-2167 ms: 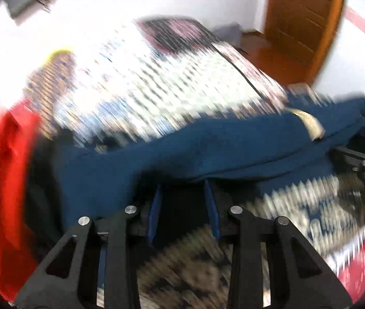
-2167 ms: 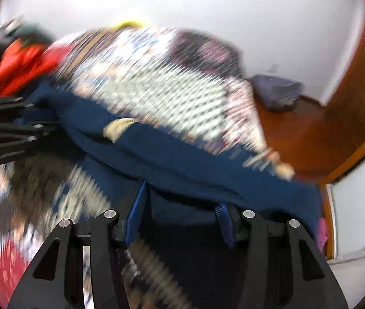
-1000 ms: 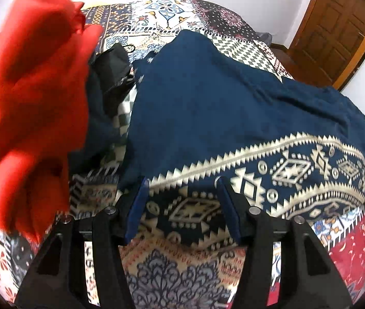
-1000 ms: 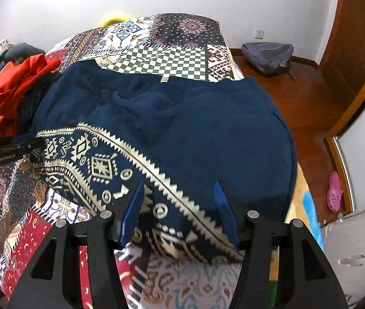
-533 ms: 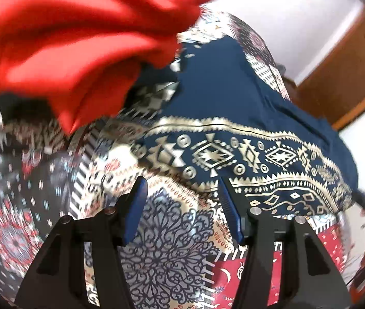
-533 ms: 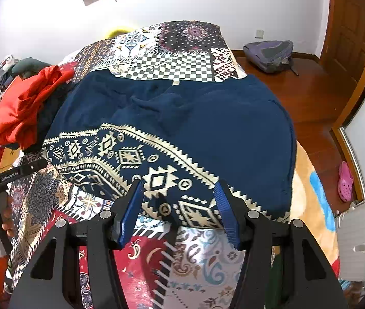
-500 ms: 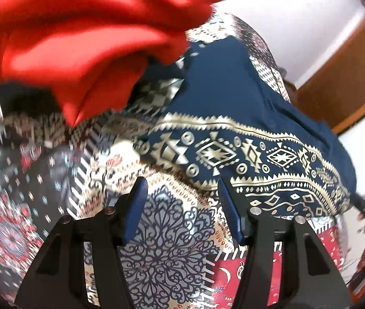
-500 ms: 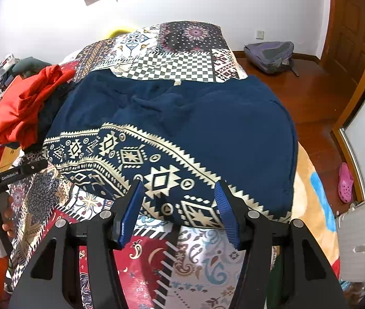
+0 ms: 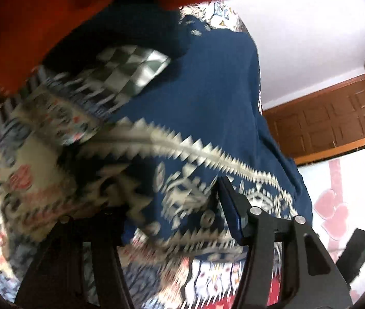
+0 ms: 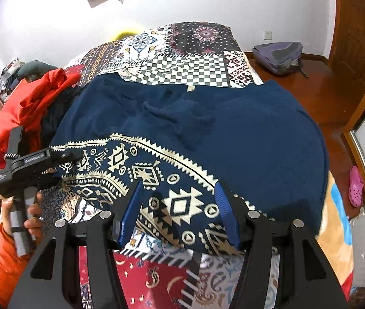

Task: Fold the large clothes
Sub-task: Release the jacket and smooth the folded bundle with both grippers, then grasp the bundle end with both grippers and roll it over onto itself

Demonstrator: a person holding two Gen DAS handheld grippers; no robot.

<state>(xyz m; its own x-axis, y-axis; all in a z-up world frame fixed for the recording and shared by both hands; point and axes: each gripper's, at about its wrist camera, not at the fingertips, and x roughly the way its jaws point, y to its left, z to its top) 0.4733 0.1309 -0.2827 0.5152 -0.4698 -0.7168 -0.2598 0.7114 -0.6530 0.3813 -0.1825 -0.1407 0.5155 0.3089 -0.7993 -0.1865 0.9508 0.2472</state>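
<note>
A large navy garment with a cream geometric band lies spread flat on the patchwork bedspread. My right gripper is open and empty, hovering over the patterned hem near the front edge. My left gripper is open, low at the hem's left corner, with the patterned cloth between its fingers; the left finger is hidden by blurred cloth. The left gripper also shows in the right wrist view, at that corner.
A red garment and dark clothes are piled at the bed's left side, filling the top of the left wrist view. A grey backpack and a pink slipper lie on the wooden floor at right.
My left gripper has dropped down and forward to the hem's left corner, so the cloth now lies between its fingers. My right gripper has barely moved.
</note>
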